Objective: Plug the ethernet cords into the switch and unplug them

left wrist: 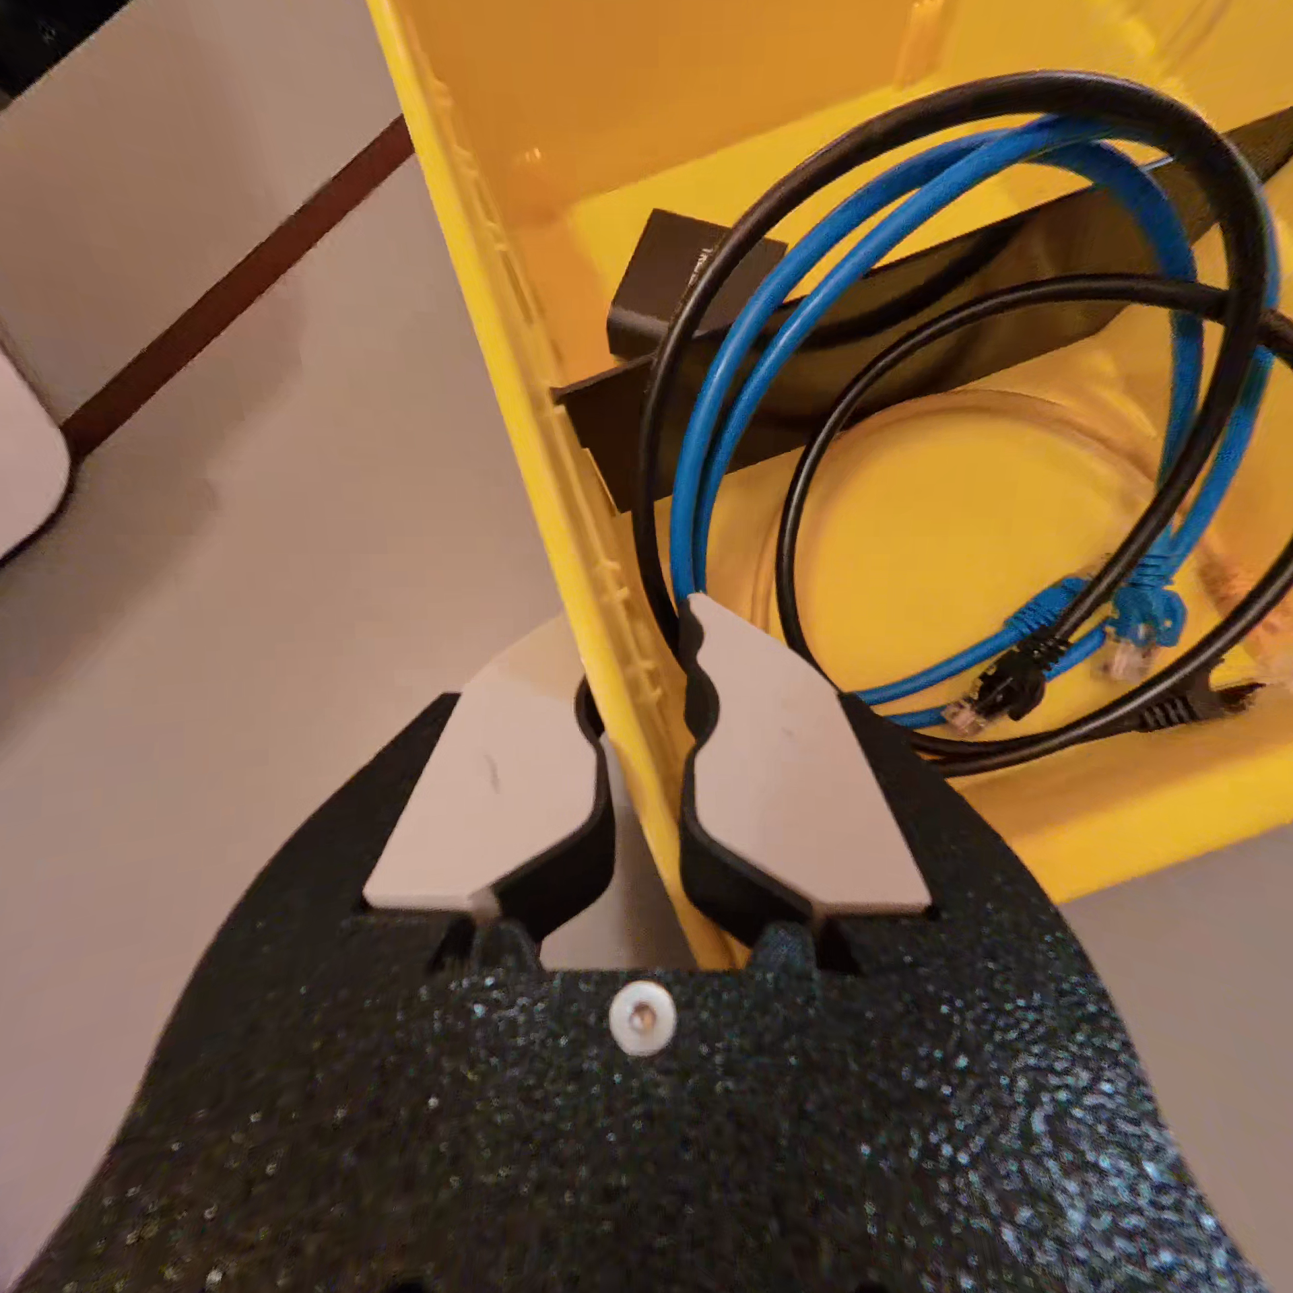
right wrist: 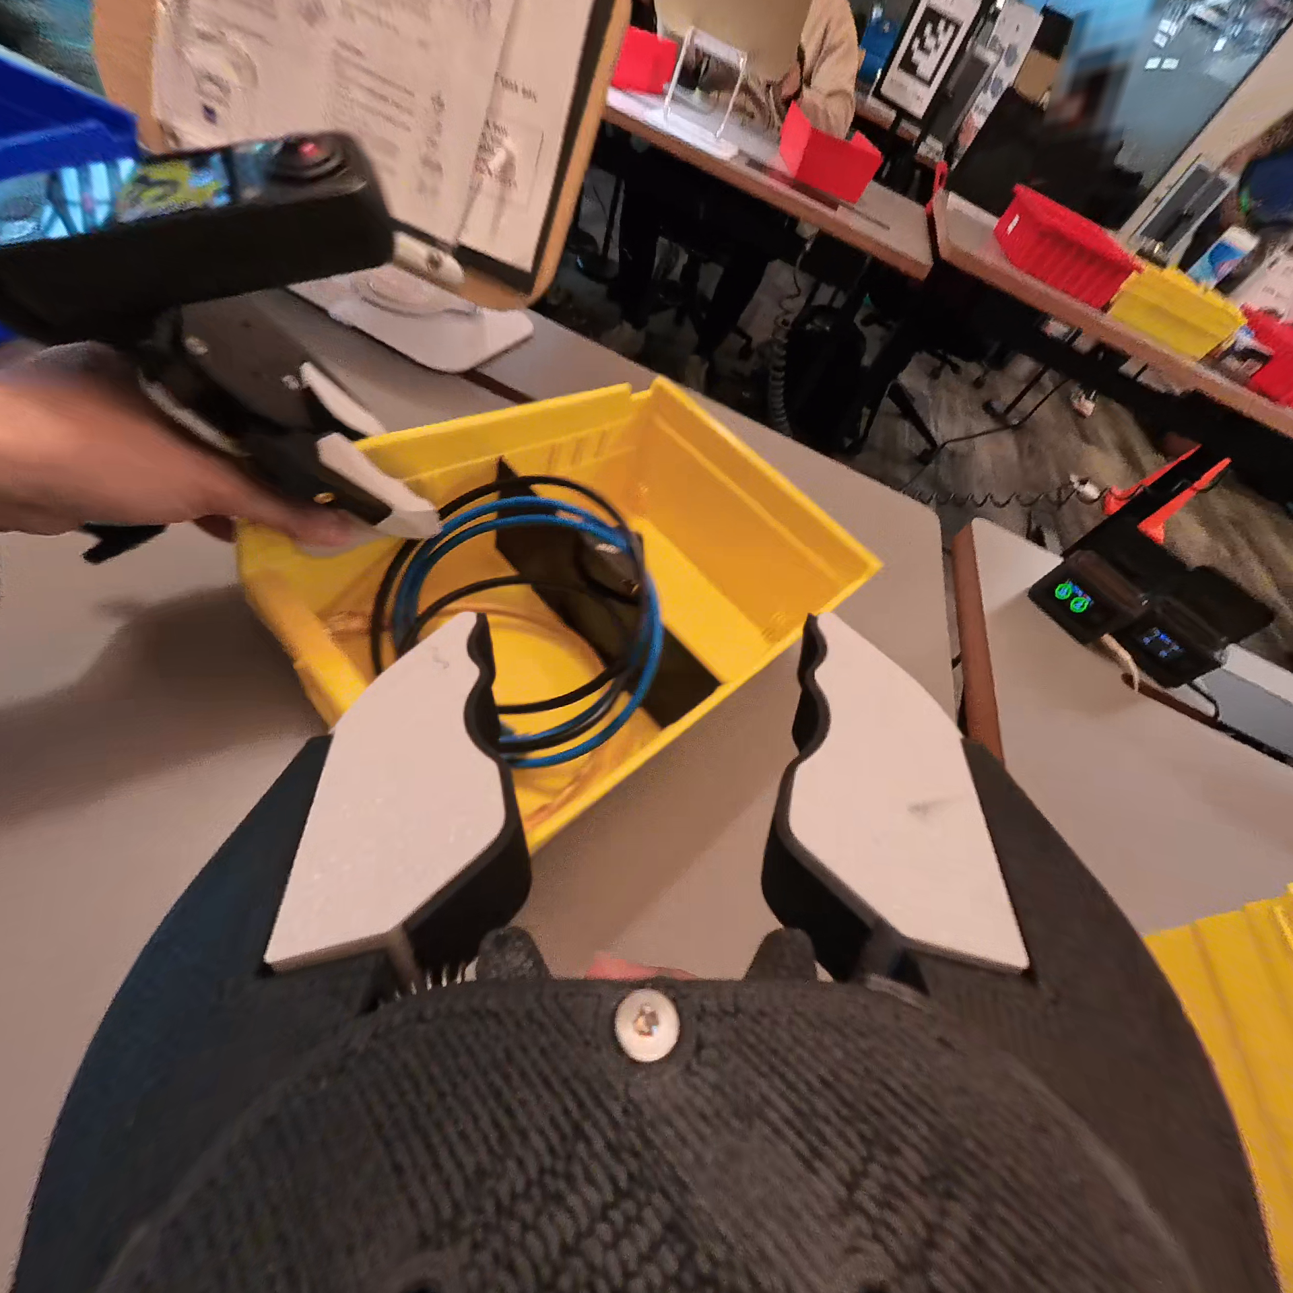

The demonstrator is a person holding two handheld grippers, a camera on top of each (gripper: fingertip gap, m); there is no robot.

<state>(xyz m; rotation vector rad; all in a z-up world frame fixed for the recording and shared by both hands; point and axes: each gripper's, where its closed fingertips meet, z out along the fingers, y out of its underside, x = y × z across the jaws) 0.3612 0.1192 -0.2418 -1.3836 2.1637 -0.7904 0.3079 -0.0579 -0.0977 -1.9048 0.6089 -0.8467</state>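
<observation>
Our left tool [left wrist: 640,689] grips the wall of the yellow bin [left wrist: 490,203] while our right tool [right wrist: 644,633] hangs released over it.

On the left, a hand [right wrist: 126,462] holds the left tool, its fingers [left wrist: 762,755] clenched astride the bin's side wall, one outside and one inside. Within the bin we see the coiled blue cord [left wrist: 728,392] and black cord [left wrist: 909,105], looped together and leaning over a black divider [left wrist: 609,420], their plugs [left wrist: 1007,686] lying on the bin floor. Behind the divider lies a small black box [left wrist: 672,287]; we cannot tell whether it is the switch. The bin stands on the grey counter [right wrist: 140,700]. Further right, the right tool's fingers [right wrist: 888,790] are spread wide apart and grasp nothing, above the bin's near corner.
</observation>
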